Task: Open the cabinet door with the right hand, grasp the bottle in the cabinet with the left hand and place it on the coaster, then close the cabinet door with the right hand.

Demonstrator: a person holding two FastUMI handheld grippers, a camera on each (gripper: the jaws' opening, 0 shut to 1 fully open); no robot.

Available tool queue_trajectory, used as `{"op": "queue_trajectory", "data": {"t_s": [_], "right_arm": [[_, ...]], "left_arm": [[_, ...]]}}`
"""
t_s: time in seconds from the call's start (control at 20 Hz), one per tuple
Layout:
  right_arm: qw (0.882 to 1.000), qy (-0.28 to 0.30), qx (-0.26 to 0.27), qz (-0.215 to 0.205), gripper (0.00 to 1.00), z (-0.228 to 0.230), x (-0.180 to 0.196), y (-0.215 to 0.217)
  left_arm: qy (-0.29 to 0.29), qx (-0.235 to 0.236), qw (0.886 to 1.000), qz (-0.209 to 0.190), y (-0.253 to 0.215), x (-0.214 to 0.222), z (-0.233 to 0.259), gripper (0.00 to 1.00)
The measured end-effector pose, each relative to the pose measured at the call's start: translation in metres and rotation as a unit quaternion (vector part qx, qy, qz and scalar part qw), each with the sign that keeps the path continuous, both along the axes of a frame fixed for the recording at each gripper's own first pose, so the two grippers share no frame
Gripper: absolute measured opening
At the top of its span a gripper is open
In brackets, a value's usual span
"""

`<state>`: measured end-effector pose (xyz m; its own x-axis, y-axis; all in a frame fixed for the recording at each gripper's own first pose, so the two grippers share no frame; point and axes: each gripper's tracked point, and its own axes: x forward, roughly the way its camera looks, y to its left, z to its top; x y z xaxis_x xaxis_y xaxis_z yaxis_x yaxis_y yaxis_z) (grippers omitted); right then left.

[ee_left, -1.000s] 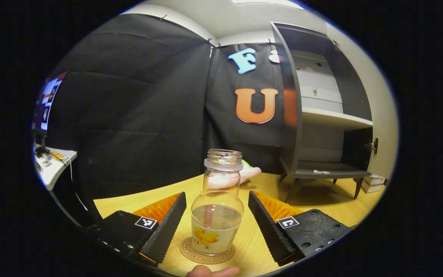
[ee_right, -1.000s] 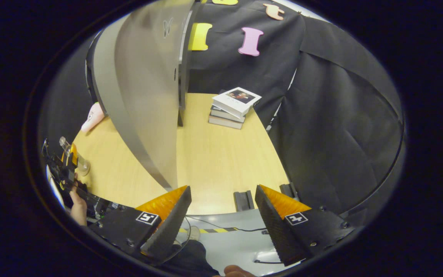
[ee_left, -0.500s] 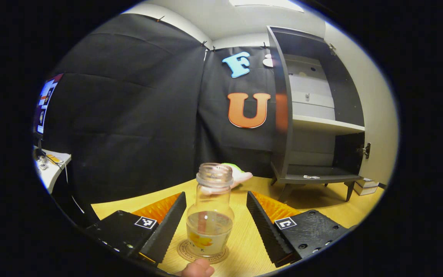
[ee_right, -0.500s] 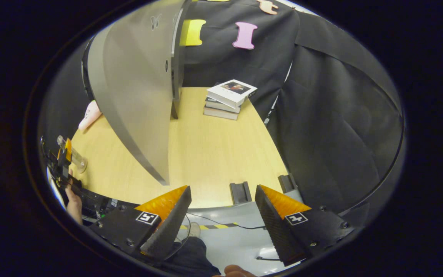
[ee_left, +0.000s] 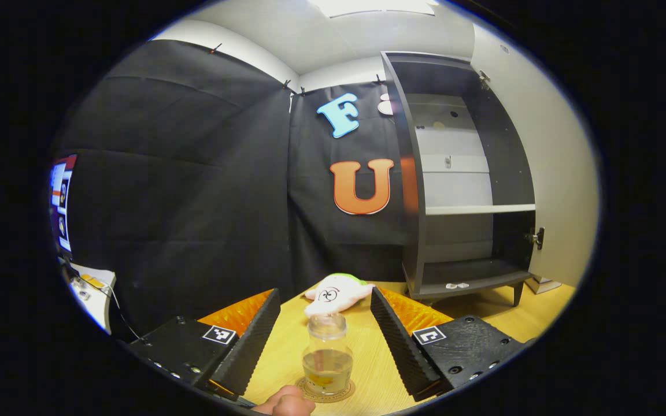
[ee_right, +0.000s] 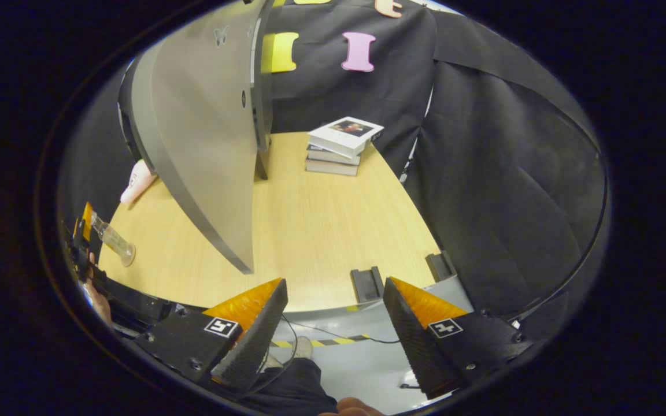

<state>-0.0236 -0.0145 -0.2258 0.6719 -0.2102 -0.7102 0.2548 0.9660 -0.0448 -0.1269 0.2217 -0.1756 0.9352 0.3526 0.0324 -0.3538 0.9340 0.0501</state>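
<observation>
Step in hand: bottle already set down, cabinet door not yet closed; by judgement, the gap between placing and closing.
Bottle: small clear glass bottle [ee_left: 327,358] with no cap, part filled with pale liquid, an orange flower print low on its side; upright on the round brown coaster [ee_left: 328,393], near edge of the table.
Same bottle, right gripper view: far left, near table edge [ee_right: 113,241], just beside the other gripper.
Left gripper [ee_left: 325,335]: 2 fingers spread wide, one on each side of the bottle and apart from it, pinching nothing.
Right gripper [ee_right: 336,335]: 2 fingers spread wide, empty, hanging off the near edge of the table over grey floor.
Cabinet: tall dark grey cabinet [ee_left: 472,185] on short legs, far right of the table, standing open; pale shelf halfway up, lower bay bare but for a small white scrap.
Door: flat grey cabinet door [ee_right: 206,150] swung out toward the near side, its free edge well apart from the right gripper.
Next move, by judgement: right gripper to the left of the door's free edge, then a push on the outer face toward the far side until shut; a wide, clear swing path.
Surface: light wooden tabletop [ee_right: 315,231], mostly bare.
On it: pink and white soft toy [ee_left: 336,292] far behind the bottle; stack of 3 books [ee_right: 341,144] at far right.
Room: black cloth walls, white ceiling with a light panel, lit screen at far left.
Person: fingertip at the near edge by the coaster.
</observation>
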Motion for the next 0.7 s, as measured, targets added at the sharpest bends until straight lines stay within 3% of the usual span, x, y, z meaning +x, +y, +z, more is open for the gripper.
{"op": "queue_trajectory", "data": {"t_s": [0.3, 0.4, 0.55, 0.7], "right_arm": [[0.996, -0.08, 0.03, -0.005, 1.0, 0.052, 0.014, 0.025], [0.993, -0.108, 0.04, 0.007, 1.0, 0.063, 0.016, 0.035], [0.985, -0.153, 0.048, 0.061, 1.0, 0.083, 0.025, 0.072], [0.972, -0.187, 0.008, 0.146, 1.0, 0.097, 0.028, 0.118]], "left_arm": [[-0.026, 0.037, 0.999, -0.01, -0.012, -0.031, 0.096, 0.95], [-0.022, 0.024, 0.999, -0.023, -0.023, -0.042, 0.116, 0.95], [-0.031, 0.002, 0.998, -0.052, -0.04, -0.054, 0.142, 0.95], [-0.05, -0.003, 0.996, -0.069, -0.049, -0.062, 0.164, 0.95]]}}
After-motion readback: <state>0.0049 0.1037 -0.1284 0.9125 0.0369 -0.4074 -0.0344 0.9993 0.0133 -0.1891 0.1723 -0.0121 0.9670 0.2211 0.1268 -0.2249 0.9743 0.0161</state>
